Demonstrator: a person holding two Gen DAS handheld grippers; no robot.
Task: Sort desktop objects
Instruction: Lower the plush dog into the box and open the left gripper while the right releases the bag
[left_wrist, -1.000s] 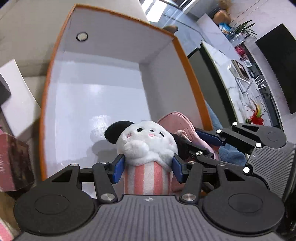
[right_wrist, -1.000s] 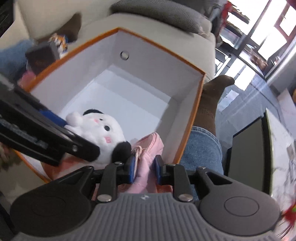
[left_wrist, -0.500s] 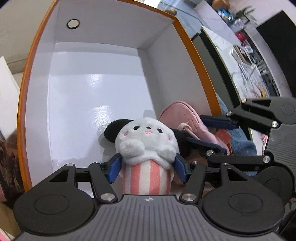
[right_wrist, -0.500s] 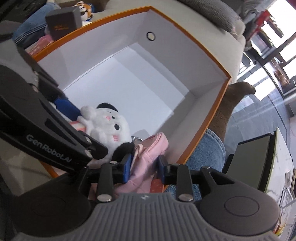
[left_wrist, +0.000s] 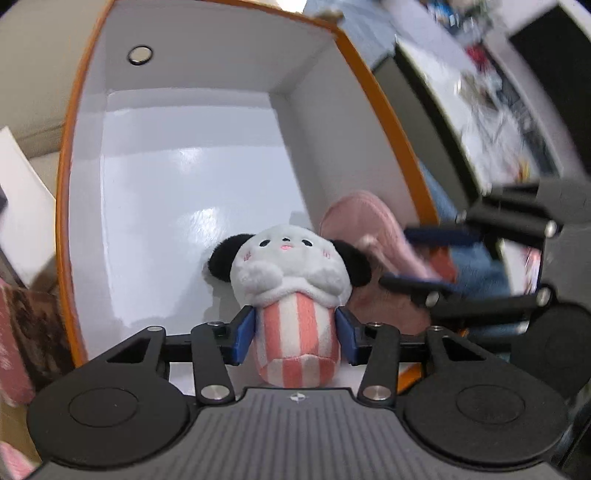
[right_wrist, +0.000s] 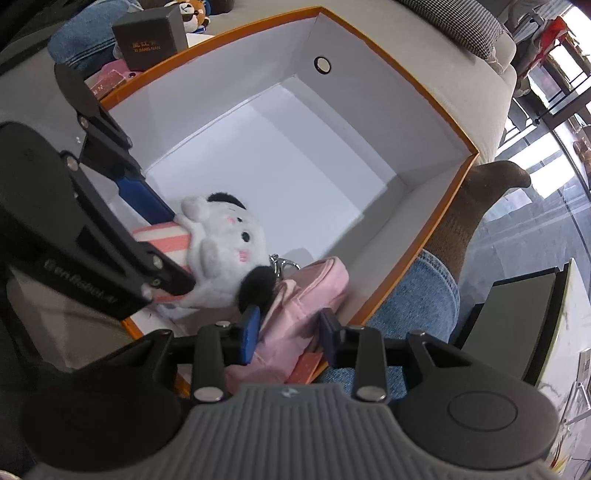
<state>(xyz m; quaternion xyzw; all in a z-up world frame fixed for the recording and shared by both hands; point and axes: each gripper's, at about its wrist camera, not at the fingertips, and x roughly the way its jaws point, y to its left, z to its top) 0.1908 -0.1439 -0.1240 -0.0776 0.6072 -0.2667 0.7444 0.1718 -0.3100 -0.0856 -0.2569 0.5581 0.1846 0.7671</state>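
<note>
Two grippers: both reach down into one box, side by side.
Box: white inside, orange rim, with a round metal ring high on its far wall.
Left gripper: its blue pads sit on both sides of the plush toy's striped body, and the jaws are closing in on it. The pads look like they touch the stripes.
Plush toy: a white panda-like toy with black ears and a pink and white striped bottom. It lies on the box floor, right in front of the left gripper, head pointing away from it.
Right gripper: its jaws are opening, with the pink pouch between the pads. The left pad is against the cloth. A small gap shows at the right pad.
Pink pouch: soft and pink, with a silver clip at its far end. It lies in the near corner of the box, touching the toy's black ear.
Black box: outside the big box, far off to the left of the right gripper.
Person's leg: blue jeans and a brown sock, just right of the box.
</note>
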